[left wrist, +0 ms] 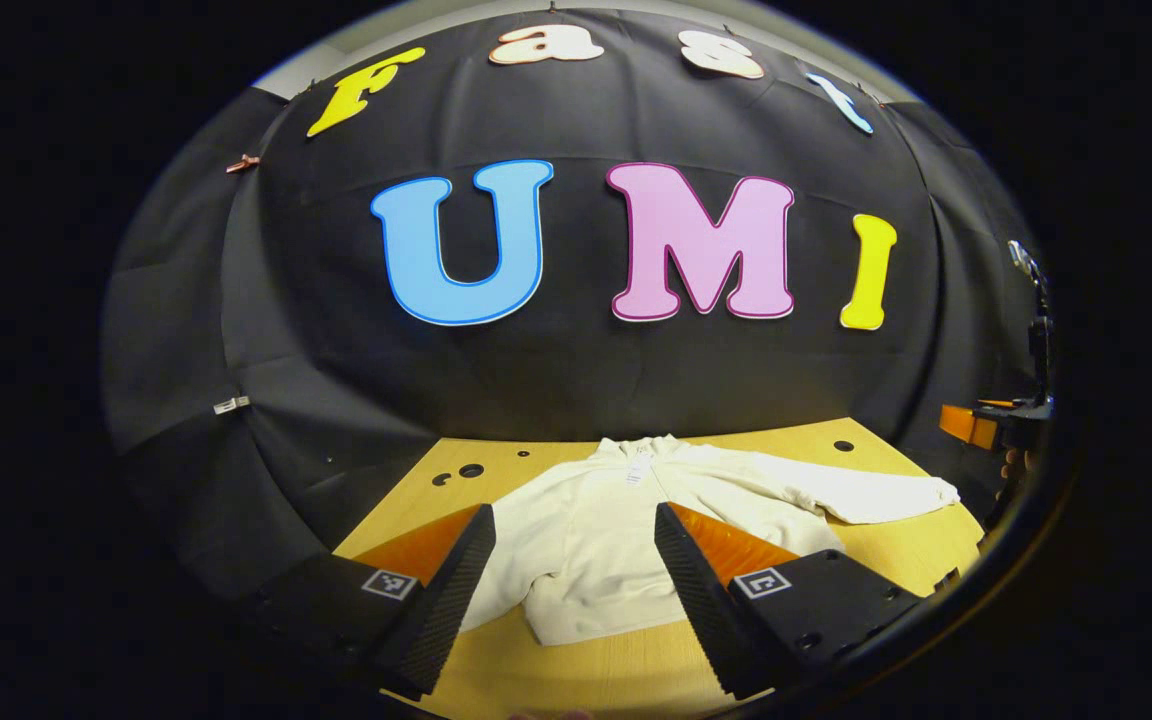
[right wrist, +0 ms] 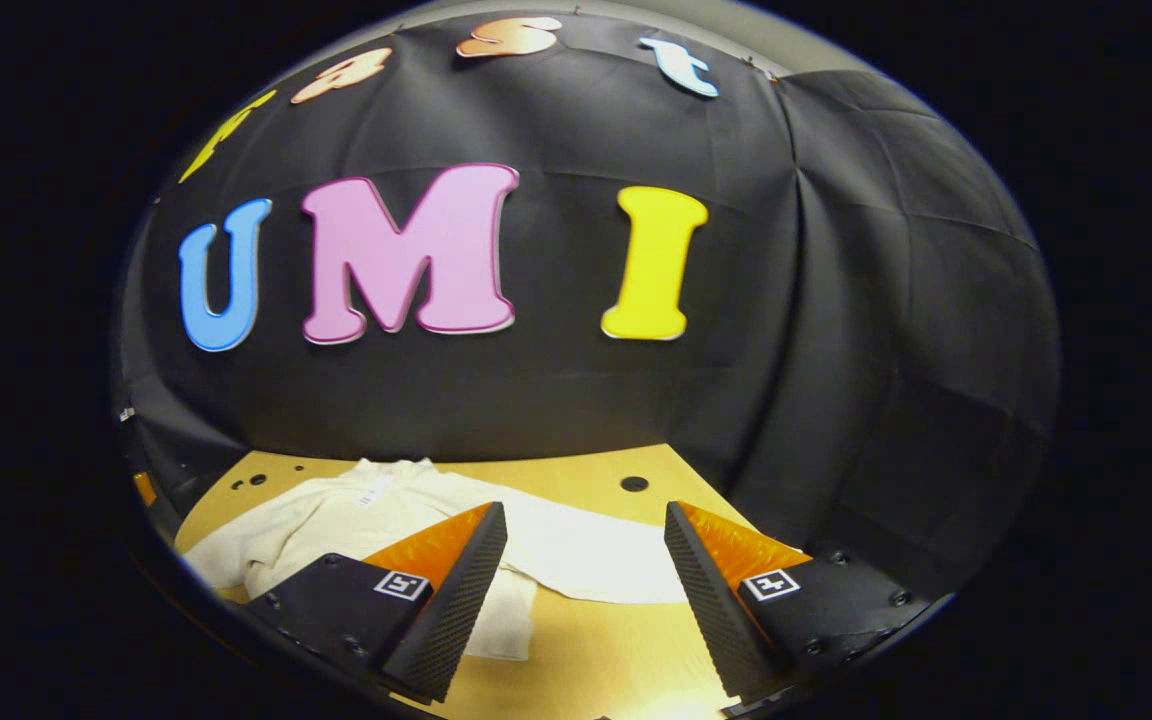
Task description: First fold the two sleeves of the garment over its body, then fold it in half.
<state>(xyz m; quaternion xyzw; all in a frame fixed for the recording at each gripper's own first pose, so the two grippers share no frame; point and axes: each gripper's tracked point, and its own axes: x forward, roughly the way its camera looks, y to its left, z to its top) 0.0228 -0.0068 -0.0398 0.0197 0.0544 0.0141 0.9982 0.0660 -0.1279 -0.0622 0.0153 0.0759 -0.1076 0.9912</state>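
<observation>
Losing the garment's point(left wrist: 596, 520) left sleeve behind my left hand-held gripper point(left wrist: 573, 552), I am holding both hand-held grippers open above the surface point(left wrist: 616, 670); right hand-held gripper point(right wrist: 586, 560) is hovering over its outstretched sleeve point(right wrist: 586, 550).

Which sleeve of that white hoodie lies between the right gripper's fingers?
The sleeve stretched out flat across the wooden table, reaching away from the body; the other sleeve lies beyond the hoodie's far side.

- Right gripper point(right wrist: 586, 560) hangs above the table point(right wrist: 596, 650), fingers spread wide with nothing between them.
- White garment point(right wrist: 336, 520) lies flat on the table, one sleeve point(right wrist: 586, 560) stretched out sideways.
</observation>
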